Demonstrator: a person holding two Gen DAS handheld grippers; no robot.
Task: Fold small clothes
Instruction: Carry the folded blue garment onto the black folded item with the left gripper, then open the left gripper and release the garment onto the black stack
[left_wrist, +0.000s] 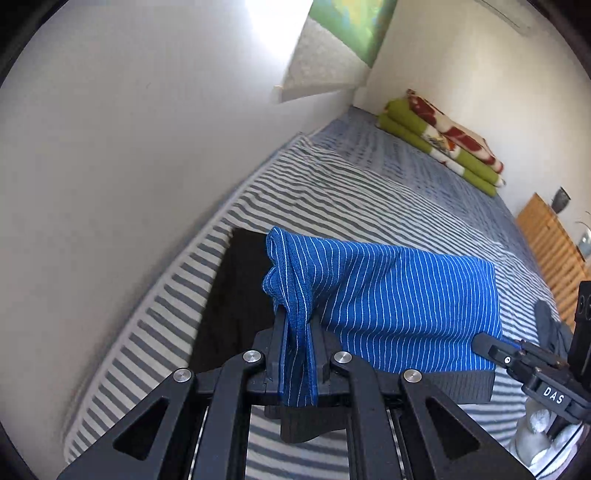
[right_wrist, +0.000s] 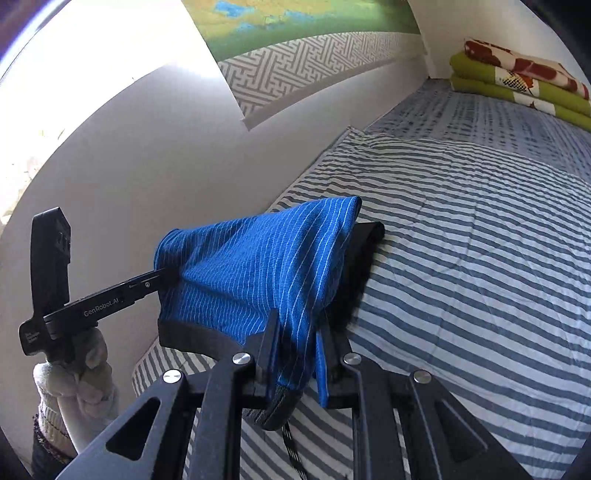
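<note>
Blue pinstriped garment (left_wrist: 399, 302) (dark waistband) stretched, clamped between left gripper (left_wrist: 295, 332), right gripper (right_wrist: 299, 332).

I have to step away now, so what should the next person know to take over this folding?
Left gripper: shut on one end of the blue striped garment.
Right gripper: shut on the other end.
The garment hangs between them above the striped bedspread, over a black folded item by the wall.
Done: garment picked up.
Left: lay it down, fold it.
</note>
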